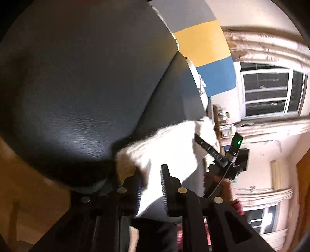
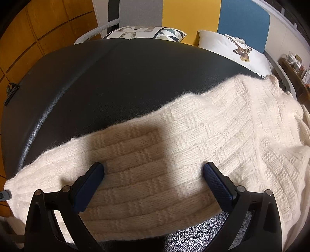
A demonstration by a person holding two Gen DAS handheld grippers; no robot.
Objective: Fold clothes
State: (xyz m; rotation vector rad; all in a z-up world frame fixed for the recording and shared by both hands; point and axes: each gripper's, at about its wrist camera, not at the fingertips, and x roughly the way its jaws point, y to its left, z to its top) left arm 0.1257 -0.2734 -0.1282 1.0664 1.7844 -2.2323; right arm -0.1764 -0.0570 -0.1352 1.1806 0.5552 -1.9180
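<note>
Our left tongs (image 1: pixel 151 186) are clamped on a fold of the cream knitted sweater (image 1: pixel 170 147), the white cloth pinched between the two ribbed pads, and from there it stretches away towards our right tongs (image 1: pixel 219 153), which show in the left wrist view beyond the cloth. In the right wrist view, our right tongs (image 2: pixel 154 170) stand wide apart, their blue pads just above a sleeve of the sweater (image 2: pixel 193 135) and gripping nothing; their shadow falls on the knit between them. The sweater lies spread across the near half of the black padded surface (image 2: pixel 116 77), running from its cuff at the left edge to the body at the right. Beyond the surface we see two printed cushions (image 2: pixel 232 48), a wall panelled in grey, yellow and blue (image 2: pixel 191 17), and, in the left wrist view, a curtained window (image 1: pixel 271 93).
</note>
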